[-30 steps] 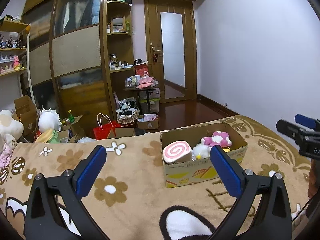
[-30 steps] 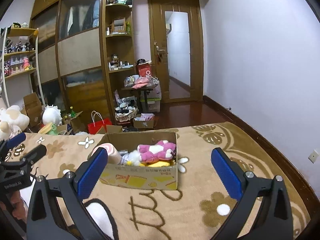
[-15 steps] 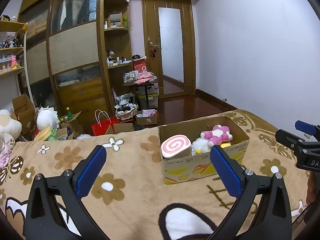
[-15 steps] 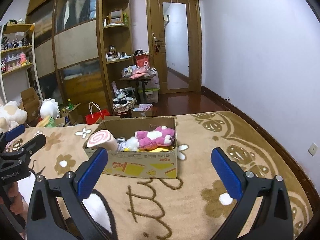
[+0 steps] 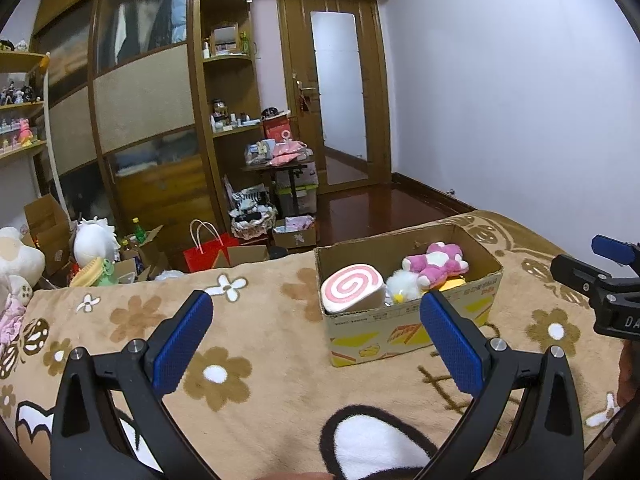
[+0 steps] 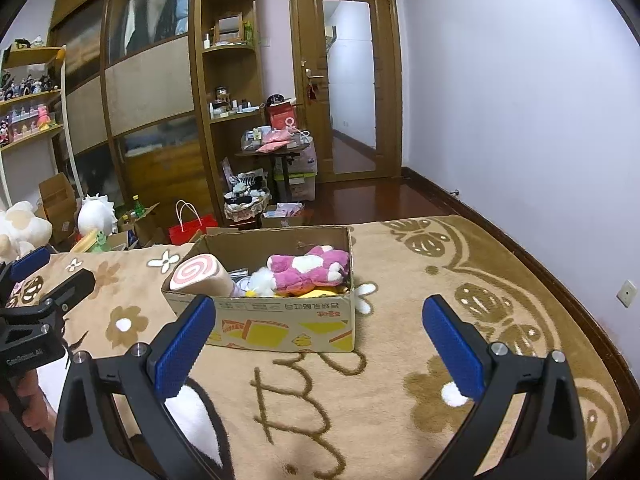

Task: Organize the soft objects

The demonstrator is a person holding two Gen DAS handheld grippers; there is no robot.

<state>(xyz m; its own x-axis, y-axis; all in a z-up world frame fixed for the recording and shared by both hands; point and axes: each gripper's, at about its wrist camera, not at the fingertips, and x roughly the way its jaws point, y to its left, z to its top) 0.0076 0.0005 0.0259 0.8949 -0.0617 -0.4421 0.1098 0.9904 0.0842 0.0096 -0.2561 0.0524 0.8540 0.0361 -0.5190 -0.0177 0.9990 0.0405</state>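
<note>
Toys half-buried in cardboard box (image 6: 280, 320), lower ones indistinct; left gripper (image 5: 316, 336) and right gripper (image 6: 320, 336) wide, empty.

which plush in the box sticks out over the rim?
The pink swirl roll plush, at the left end of the cardboard box. The pink-and-white plush and small white one lie lower inside.

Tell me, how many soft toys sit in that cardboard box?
4 visible: swirl roll cushion at left, white fluffy toy in the middle, pink plush at right, yellow toy beneath. More may be hidden.
</note>
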